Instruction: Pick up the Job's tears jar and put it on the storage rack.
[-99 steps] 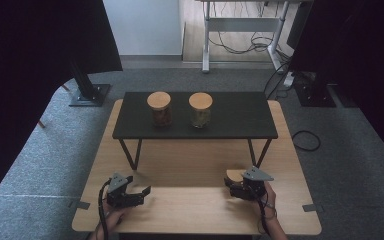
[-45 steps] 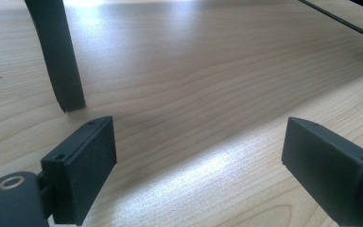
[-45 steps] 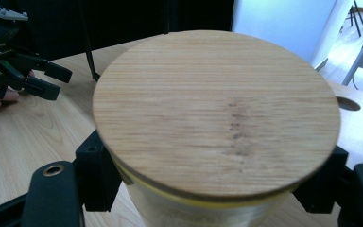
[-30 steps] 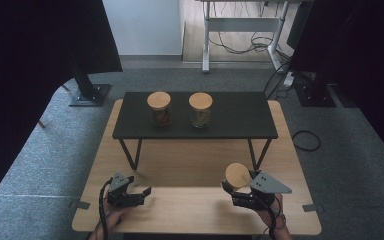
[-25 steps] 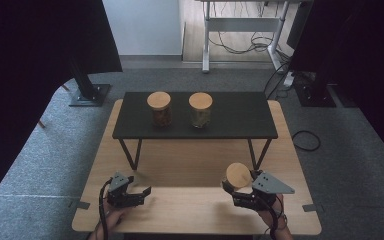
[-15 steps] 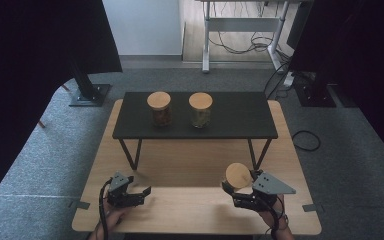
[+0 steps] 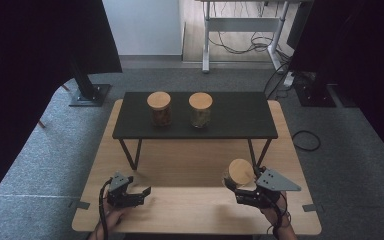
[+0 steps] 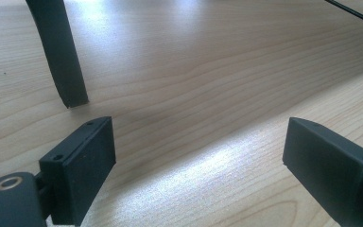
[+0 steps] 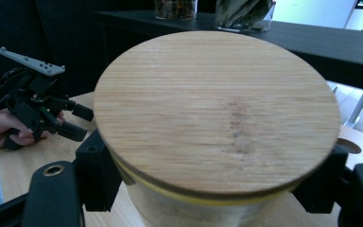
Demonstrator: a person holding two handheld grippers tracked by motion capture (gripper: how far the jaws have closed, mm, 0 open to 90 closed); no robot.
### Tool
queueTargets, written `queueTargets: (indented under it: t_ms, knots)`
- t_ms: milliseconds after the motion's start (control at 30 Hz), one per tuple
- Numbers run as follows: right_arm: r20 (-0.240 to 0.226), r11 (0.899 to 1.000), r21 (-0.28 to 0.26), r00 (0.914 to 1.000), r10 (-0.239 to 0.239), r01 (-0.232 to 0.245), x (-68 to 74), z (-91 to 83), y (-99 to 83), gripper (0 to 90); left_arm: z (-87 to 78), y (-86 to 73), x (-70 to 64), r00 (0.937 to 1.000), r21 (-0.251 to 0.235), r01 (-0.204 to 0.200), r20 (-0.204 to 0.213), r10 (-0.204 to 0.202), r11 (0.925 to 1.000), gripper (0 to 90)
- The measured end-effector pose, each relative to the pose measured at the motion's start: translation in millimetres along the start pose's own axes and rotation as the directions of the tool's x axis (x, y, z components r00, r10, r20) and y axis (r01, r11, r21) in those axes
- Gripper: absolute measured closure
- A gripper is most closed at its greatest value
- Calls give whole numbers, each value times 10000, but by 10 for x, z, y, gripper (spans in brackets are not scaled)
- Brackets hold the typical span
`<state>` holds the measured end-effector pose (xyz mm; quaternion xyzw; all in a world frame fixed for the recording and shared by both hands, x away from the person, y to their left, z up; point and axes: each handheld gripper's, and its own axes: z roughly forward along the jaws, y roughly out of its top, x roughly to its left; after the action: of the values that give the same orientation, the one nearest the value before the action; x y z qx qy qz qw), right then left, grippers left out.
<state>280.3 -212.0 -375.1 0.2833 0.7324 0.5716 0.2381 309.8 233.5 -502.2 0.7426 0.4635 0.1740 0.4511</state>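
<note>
Both jaws of the right gripper (image 9: 212, 189) press on the sides of a jar (image 9: 208, 208) with a round wooden lid (image 9: 215, 111), one jaw on each side just under the lid. The jar fills the space between them, so they have closed as far as the jar lets them. In the high view this held jar (image 7: 240, 175) sits at about five o'clock on the light wooden table (image 7: 190, 160), near the person's edge, with the right gripper (image 7: 237, 192) and the hand (image 7: 275, 212) behind it toward six o'clock. I cannot be sure if the jar's bottom rests on the table or is lifted a little, since the bottom is out of sight.

Over at about seven o'clock, the left gripper (image 7: 139, 194) lies low on the table. Its jaws stand wide apart with only bare wood between them, as the left gripper view shows (image 8: 198, 161). A dark leg (image 8: 59, 52) of the small black table stands on the wood at about eleven o'clock from those jaws, near but not touching them.

The small black table (image 7: 240, 117) stands on the far half of the wooden one, at twelve o'clock. Two more jars with wooden lids stand on it side by side, a little apart: one (image 7: 159, 107) holds something brown, and the other (image 7: 200, 109) holds something greenish.

The two grippers are well apart from each other.
</note>
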Motion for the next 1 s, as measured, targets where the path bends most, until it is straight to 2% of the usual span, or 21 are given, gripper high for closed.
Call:
queueTargets:
  t_ms: [767, 1000]
  knots:
    - [-72, 9997, -213, 9999, -127, 126, -94, -63, 319, 248, 1, 0, -4, 10000, 0, -32, 14, 32, 10000, 95]
    - [-124, 9990, -329, 9995, -293, 288, -116, -67, 429, 248, 4, 1, -4, 10000, 5, -2, -3, 2, 10000, 95]
